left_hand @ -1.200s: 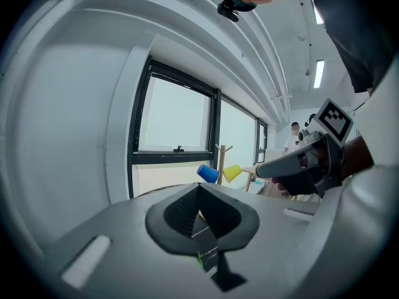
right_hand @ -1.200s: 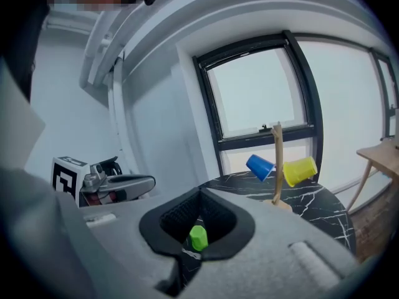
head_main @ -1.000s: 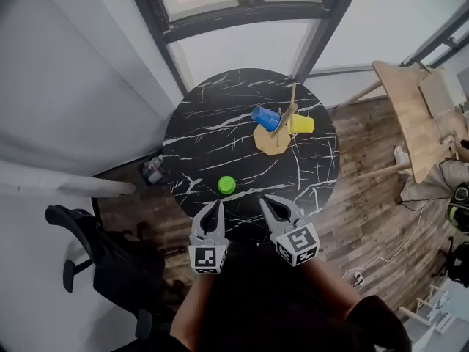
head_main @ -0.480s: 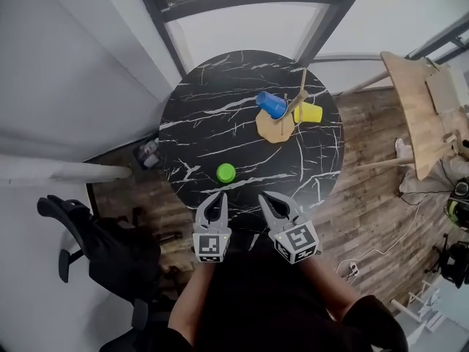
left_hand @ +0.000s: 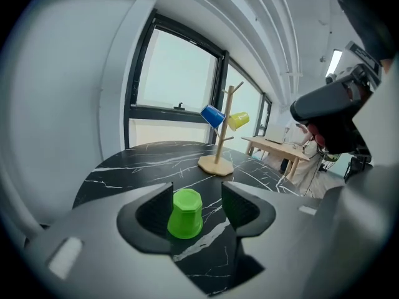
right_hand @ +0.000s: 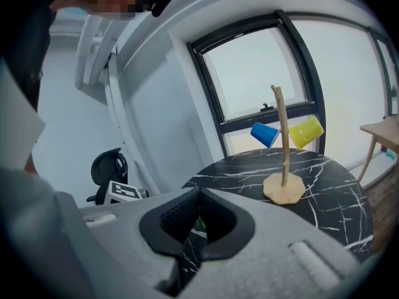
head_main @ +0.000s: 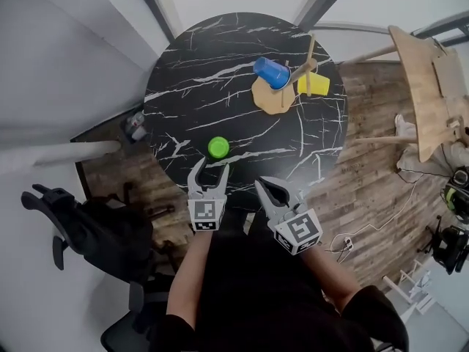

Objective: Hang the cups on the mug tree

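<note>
Blue plastic cup (head_main: 272,72) and yellow plastic cup (head_main: 314,84) hang on the far wooden mug tree (head_main: 267,103); left gripper (head_main: 209,169), jaws just opened and empty, faces the near unhung green cup (head_main: 218,147).

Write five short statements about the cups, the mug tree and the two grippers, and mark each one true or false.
1. The blue cup hangs on the mug tree. True.
2. The yellow cup stands on the table. False: it hangs on the mug tree too.
3. The green cup stands upside down on the table. True.
4. The left gripper is shut on the green cup. False: its fingers have just been opening and stand apart. The cup shows in the gap between them, and nothing presses on it.
5. The right gripper has its fingers together and holds nothing. True.
</note>
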`<action>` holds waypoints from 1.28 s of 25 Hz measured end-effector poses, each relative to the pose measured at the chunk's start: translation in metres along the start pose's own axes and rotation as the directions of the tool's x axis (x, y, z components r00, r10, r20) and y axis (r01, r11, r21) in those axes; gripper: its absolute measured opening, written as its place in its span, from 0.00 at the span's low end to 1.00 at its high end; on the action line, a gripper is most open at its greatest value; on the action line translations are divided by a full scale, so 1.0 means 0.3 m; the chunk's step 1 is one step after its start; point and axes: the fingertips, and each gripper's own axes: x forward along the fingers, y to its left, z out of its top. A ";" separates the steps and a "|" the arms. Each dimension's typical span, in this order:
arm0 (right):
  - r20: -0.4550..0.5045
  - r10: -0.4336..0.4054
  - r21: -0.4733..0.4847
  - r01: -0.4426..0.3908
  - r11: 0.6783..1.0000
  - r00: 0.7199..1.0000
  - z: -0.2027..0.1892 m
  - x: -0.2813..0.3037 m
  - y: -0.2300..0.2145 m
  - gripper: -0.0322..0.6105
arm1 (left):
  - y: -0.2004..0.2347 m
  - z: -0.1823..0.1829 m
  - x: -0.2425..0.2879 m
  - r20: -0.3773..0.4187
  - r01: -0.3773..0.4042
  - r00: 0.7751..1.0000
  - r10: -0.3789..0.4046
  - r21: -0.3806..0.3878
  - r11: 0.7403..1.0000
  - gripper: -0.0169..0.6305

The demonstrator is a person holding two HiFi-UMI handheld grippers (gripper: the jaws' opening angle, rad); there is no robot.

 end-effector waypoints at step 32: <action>-0.005 -0.030 0.059 0.030 0.998 1.000 -0.037 -0.086 -0.112 0.05 | 0.010 -0.086 0.185 -0.069 -0.046 0.997 0.040 -0.076 0.996 0.39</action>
